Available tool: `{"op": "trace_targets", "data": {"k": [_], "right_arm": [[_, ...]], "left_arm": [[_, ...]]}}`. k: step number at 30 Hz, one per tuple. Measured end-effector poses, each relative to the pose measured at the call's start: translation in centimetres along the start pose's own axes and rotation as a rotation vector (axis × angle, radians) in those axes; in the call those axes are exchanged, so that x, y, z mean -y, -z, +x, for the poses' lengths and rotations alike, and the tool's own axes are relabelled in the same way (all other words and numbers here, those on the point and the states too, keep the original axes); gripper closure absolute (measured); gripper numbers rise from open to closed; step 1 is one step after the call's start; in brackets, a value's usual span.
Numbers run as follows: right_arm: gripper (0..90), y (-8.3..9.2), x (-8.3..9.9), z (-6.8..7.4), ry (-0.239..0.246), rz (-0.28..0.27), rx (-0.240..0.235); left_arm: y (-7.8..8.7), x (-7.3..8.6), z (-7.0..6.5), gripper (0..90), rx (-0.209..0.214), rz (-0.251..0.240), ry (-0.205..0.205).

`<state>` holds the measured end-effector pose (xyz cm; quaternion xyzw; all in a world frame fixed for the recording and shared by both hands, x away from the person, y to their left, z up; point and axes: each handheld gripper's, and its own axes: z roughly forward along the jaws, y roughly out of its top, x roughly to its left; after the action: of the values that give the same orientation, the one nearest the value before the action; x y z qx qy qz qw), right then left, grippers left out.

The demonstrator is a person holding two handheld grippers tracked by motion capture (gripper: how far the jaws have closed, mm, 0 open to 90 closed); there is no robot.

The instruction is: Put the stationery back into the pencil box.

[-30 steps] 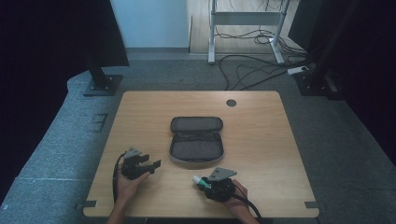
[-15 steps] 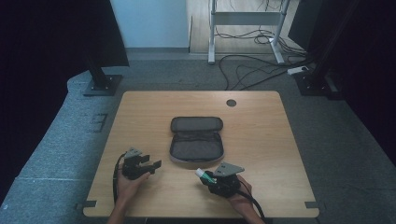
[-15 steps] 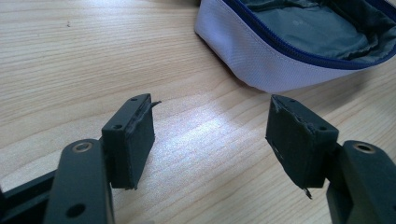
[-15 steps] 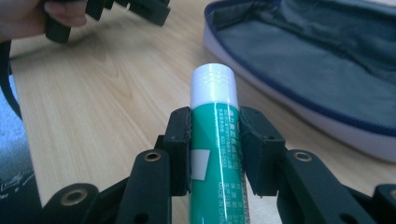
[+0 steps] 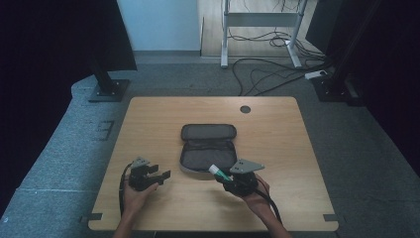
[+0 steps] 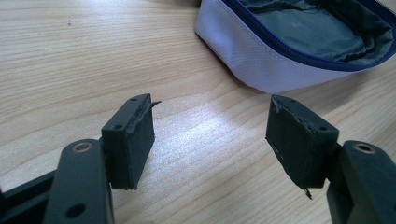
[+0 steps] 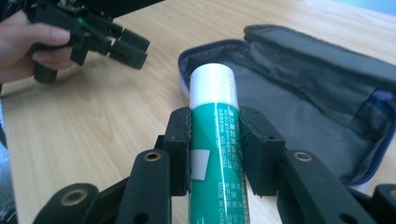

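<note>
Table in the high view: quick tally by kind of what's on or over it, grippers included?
Grippers: 2, the left gripper with jaws open and nothing between them, and the right gripper
Glue sticks: 1, a green glue stick clamped in the right gripper's jaws
Pouches: 1, an unzipped pouch on the table
Total: 4

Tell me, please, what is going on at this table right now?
A person works at a wooden table with a gripper in each hand. The right gripper is shut on a green glue stick with a white cap, holding it just short of an open, unzipped pouch in the middle of the table, cap pointing towards it. The left gripper waits with its jaws open and nothing between them, low over the wood beside the pouch. The pouch's near half looks unfilled.
</note>
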<state>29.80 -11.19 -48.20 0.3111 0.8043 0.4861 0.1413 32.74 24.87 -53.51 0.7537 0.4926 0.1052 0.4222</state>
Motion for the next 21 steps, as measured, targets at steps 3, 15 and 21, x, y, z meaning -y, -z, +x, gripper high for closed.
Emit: {"op": "trace_targets", "data": {"k": [3, 15, 21], "right_arm": [[65.1, -0.1, -0.6, -0.4, -0.01, -0.009, -0.001], [65.1, -1.1, -1.8, -0.9, 0.003, 0.005, 0.007], [65.1, -1.7, -2.0, -1.4, -0.012, 0.009, 0.005]], "left_arm": [[0.0, 0.0, 0.0, 32.5, -0.002, 0.003, -0.001], [-0.2, 0.1, -0.2, 32.5, -0.001, 0.007, -0.006], [-0.2, 0.1, -0.2, 32.5, -0.001, 0.01, -0.006]]}}
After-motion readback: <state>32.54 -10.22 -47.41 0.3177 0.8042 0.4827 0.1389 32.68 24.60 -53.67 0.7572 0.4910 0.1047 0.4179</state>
